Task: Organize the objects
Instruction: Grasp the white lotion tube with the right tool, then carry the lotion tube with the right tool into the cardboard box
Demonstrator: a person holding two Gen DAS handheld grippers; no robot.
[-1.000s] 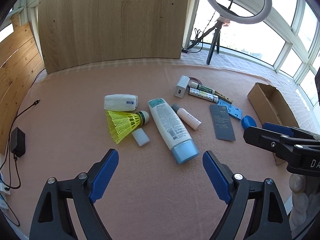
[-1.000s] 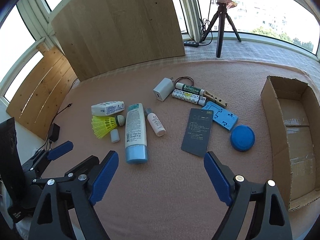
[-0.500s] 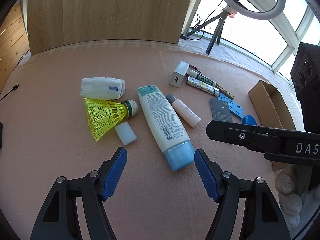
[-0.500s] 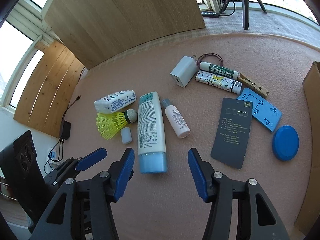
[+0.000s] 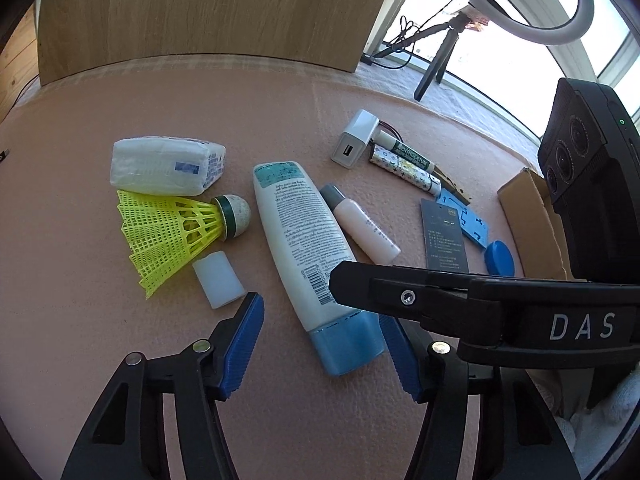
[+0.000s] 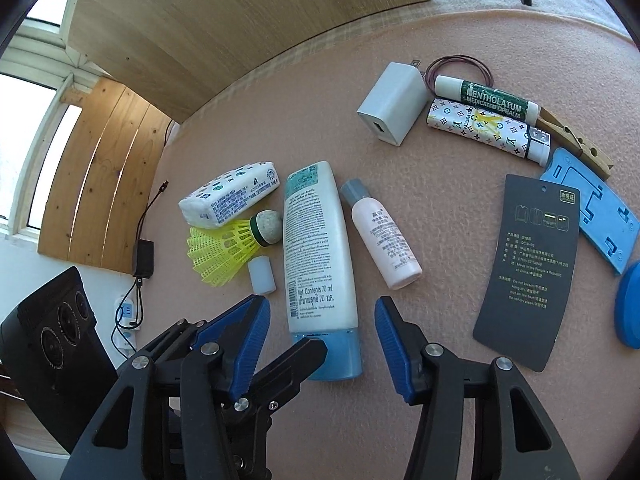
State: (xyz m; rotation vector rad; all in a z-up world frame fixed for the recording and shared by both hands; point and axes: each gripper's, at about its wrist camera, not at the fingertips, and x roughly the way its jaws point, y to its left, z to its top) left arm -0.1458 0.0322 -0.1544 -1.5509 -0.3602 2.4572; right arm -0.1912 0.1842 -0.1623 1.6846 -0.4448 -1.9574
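Note:
A white tube with a blue cap (image 5: 304, 240) (image 6: 316, 248) lies on the pink mat, cap end towards me. My left gripper (image 5: 324, 344) straddles the cap with its jaws closing, and its pads do not press on it. My right gripper (image 6: 320, 340) straddles the same cap end, open, with a gap on each side. Each gripper's black finger crosses the other's view over the tube. Left of the tube lie a yellow shuttlecock (image 5: 172, 232), a tissue packet (image 5: 164, 166) and a small white cap (image 5: 218, 276). A pink bottle (image 6: 384, 244) lies to its right.
Further right lie a white charger (image 6: 394, 102), a lip balm (image 6: 486, 98), a patterned tube (image 6: 480, 128), a wooden peg (image 6: 576, 140), a dark card (image 6: 528, 264), a blue plate (image 6: 592, 216) and a blue disc (image 6: 628, 304). An open cardboard box (image 5: 528, 216) stands at the right. A wooden board leans at the back.
Both grippers have come down and forward onto the tube's cap end, and their jaws have narrowed. The right gripper's finger now crosses over the tube in the left wrist view.

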